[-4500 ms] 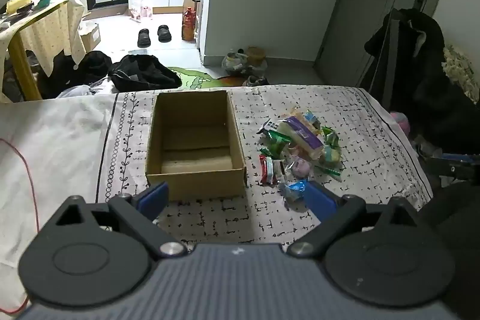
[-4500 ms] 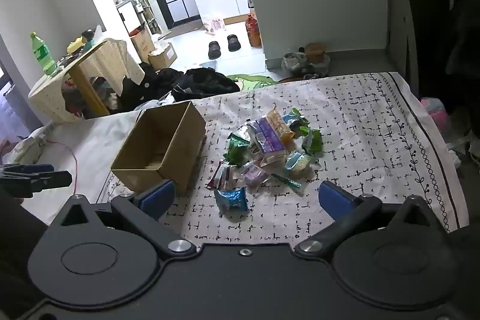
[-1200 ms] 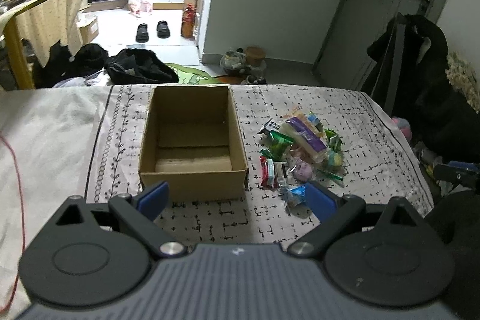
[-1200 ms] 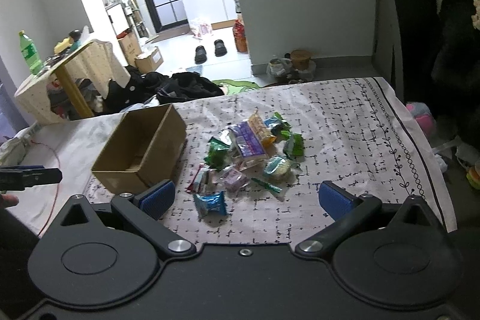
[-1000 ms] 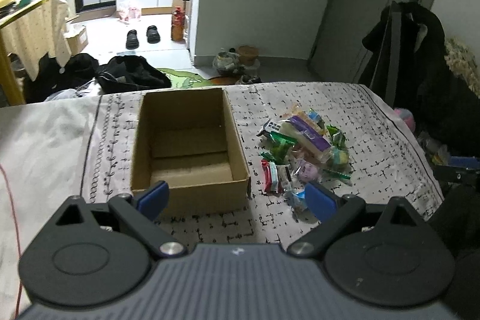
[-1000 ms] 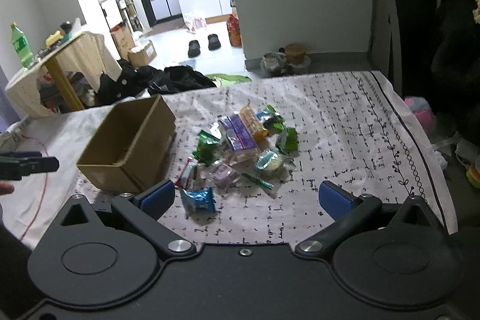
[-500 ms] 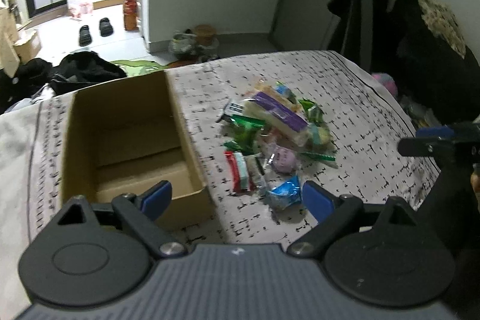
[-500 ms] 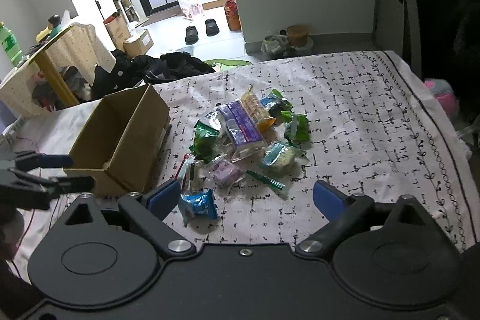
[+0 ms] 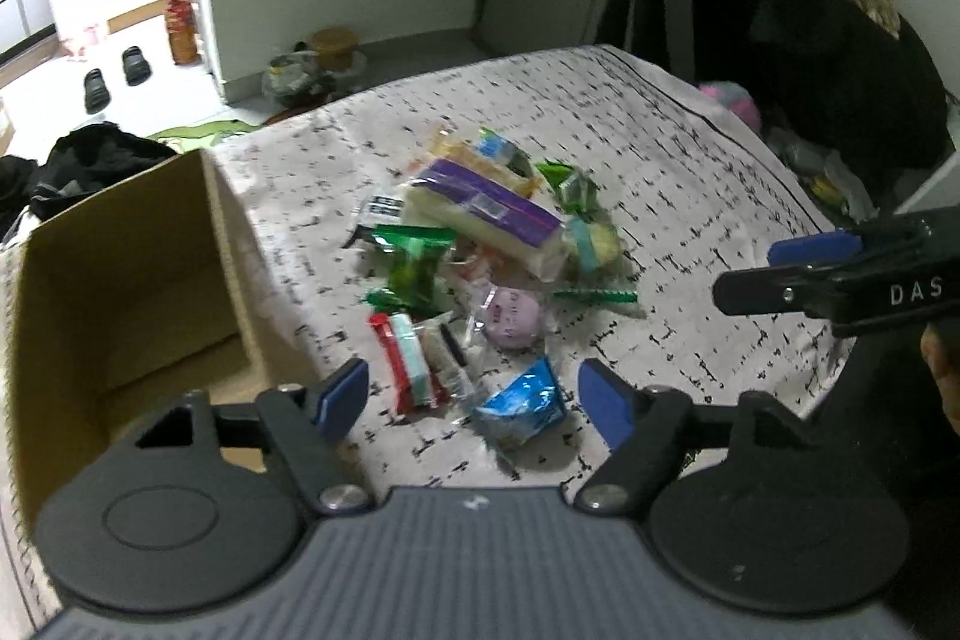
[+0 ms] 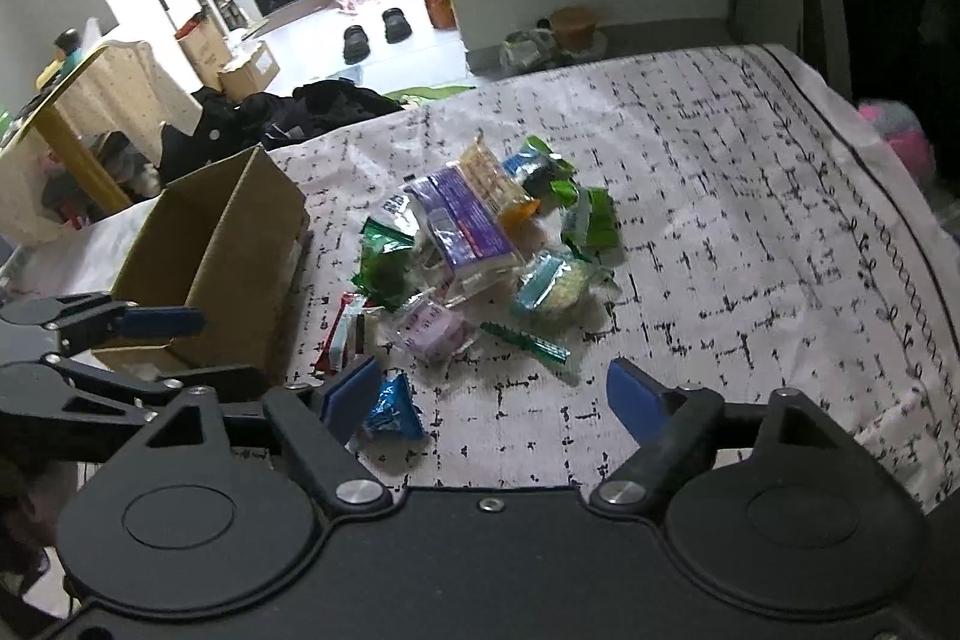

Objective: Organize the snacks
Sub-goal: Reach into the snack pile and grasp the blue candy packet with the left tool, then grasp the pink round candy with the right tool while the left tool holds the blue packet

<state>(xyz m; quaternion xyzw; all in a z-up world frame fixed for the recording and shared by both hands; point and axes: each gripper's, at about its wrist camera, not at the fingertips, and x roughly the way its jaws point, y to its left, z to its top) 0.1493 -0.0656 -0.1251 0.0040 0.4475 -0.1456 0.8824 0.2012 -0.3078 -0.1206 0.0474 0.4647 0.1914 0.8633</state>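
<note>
A pile of wrapped snacks [image 9: 480,244] lies on the patterned cloth, right of an open, empty cardboard box [image 9: 120,292]. My left gripper [image 9: 474,400] is open, low over the near edge of the pile, with a blue packet [image 9: 522,403] between its fingers, untouched. A red-and-mint packet [image 9: 405,361] and a purple one [image 9: 510,316] lie just ahead. My right gripper [image 10: 492,391] is open and empty, near the same blue packet [image 10: 393,409]. The pile [image 10: 480,238] and box [image 10: 210,256] show in the right wrist view.
The patterned cloth [image 10: 750,232] covers the table; its right edge drops off near a pink object [image 10: 900,136]. Dark coats [image 9: 810,22] hang at right. The floor behind holds black bags [image 10: 300,106], slippers and boxes.
My left gripper has swung right and down from the box toward the near edge of the snack pile. My right gripper has moved closer to the pile. Both stay open.
</note>
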